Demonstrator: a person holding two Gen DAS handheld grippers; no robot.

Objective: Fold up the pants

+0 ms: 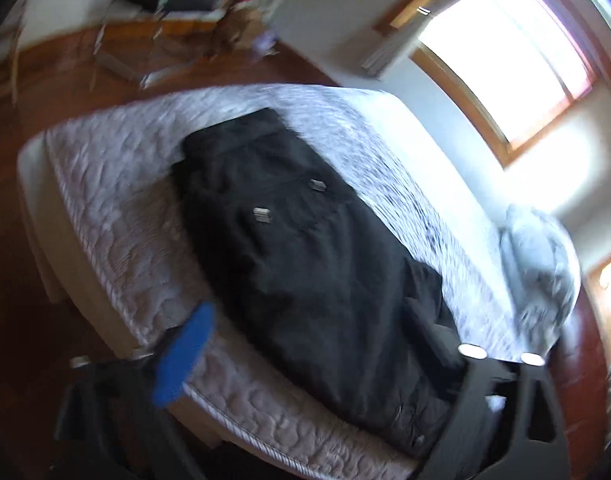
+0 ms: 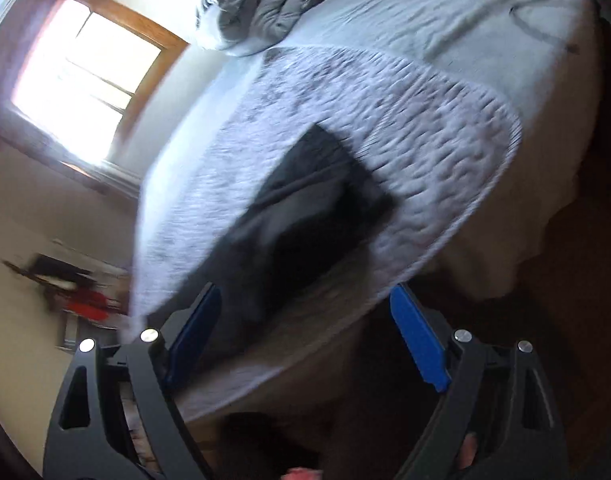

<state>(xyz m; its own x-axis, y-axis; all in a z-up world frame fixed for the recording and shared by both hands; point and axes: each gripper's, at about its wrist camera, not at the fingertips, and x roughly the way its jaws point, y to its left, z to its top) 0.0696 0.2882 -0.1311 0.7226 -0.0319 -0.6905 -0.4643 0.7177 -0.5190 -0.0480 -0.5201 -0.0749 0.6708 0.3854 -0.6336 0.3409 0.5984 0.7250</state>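
The black pants (image 1: 305,264) lie stretched along the bed (image 1: 117,216), on the quilted cover, with one long side close to the bed's near edge and one end reaching the near corner by my left gripper (image 1: 337,360). My right gripper (image 2: 305,340) hangs above the bed edge with its blue fingers (image 2: 419,344) wide apart and nothing between them. On the left I see one blue finger (image 1: 183,356) over the edge, well apart from the black frame on the other side, so I judge it spread and empty; its second pad is hidden.

Both views are blurred, so my aim is not sure. I may pinch the quilted cover together with the cloth, or take only the top layer, and the fold then comes crooked. Because the pants are so near the edge, a careless pull may drag them off to the floor (image 1: 21,332).
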